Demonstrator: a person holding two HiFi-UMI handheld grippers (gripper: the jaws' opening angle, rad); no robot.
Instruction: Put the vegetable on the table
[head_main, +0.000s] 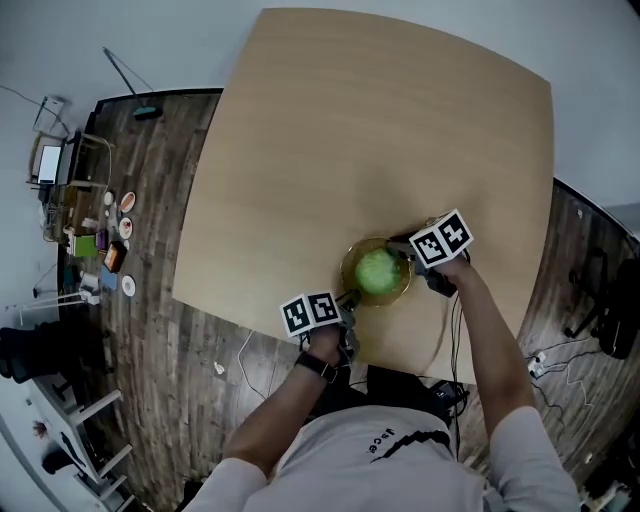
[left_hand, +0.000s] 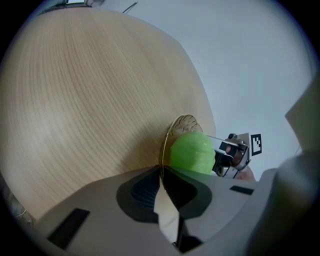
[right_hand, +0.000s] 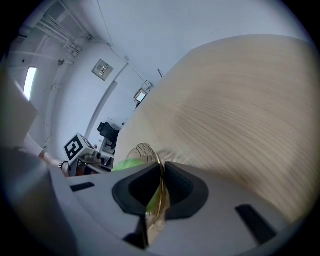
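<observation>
A round light-green vegetable (head_main: 377, 271) lies in a clear glass bowl with a gold rim (head_main: 349, 283) near the front edge of the wooden table (head_main: 370, 150). My left gripper (head_main: 349, 298) is shut on the bowl's near-left rim, which runs thin between its jaws in the left gripper view, gripper (left_hand: 161, 181). The green vegetable (left_hand: 192, 151) sits just past it, beside the bowl rim (left_hand: 166, 142). My right gripper (head_main: 407, 256) is shut on the opposite rim; in the right gripper view the gripper (right_hand: 159, 192) pinches the gold rim (right_hand: 150, 150), with a sliver of vegetable (right_hand: 126, 163) behind.
The broad table top stretches away beyond the bowl. Dark wood floor (head_main: 190, 330) surrounds the table. Small items (head_main: 115, 245) lie on the floor at the far left, cables (head_main: 545, 365) at the right. The other gripper's marker cube (left_hand: 255, 144) shows past the bowl.
</observation>
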